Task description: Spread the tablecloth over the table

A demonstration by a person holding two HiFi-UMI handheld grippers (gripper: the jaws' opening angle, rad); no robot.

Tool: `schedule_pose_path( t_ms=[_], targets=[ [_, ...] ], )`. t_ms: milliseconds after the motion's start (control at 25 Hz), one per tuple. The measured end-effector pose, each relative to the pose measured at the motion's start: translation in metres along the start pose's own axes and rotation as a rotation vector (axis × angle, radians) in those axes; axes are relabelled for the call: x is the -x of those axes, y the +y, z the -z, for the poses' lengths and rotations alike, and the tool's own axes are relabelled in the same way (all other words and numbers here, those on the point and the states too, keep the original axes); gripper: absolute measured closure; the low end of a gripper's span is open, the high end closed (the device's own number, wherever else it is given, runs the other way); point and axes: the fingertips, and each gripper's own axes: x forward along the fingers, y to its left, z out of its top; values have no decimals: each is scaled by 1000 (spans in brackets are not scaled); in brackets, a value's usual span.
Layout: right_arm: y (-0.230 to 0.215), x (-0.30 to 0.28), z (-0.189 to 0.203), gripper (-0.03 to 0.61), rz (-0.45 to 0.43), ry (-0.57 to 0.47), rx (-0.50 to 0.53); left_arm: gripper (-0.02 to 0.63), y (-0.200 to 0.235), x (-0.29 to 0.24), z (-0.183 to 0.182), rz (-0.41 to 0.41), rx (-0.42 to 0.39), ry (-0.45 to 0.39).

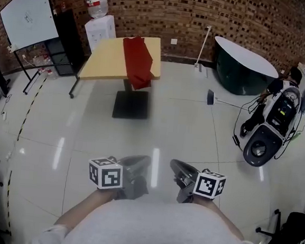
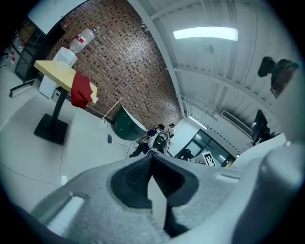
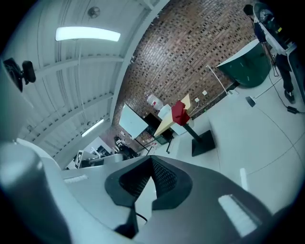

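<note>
A red tablecloth lies bunched in a strip across the right part of a light wooden table, one end hanging over the near edge. The cloth shows small and far off in the left gripper view and in the right gripper view. Both grippers are held close to the person's body, a long way short of the table. My left gripper and my right gripper are shut with nothing between the jaws.
The table stands on a black base plate on a glossy white floor. A whiteboard and a water dispenser stand at the back left, a dark green tub and a wheeled machine with cables at the right.
</note>
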Motion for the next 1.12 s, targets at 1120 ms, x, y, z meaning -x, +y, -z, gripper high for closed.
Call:
schedule_pose_path(
  t_ms=[1120],
  targets=[
    [-181,-335,-297,581,26,-2,-37,440,423,-139,-339,-135,424,-114]
  ],
)
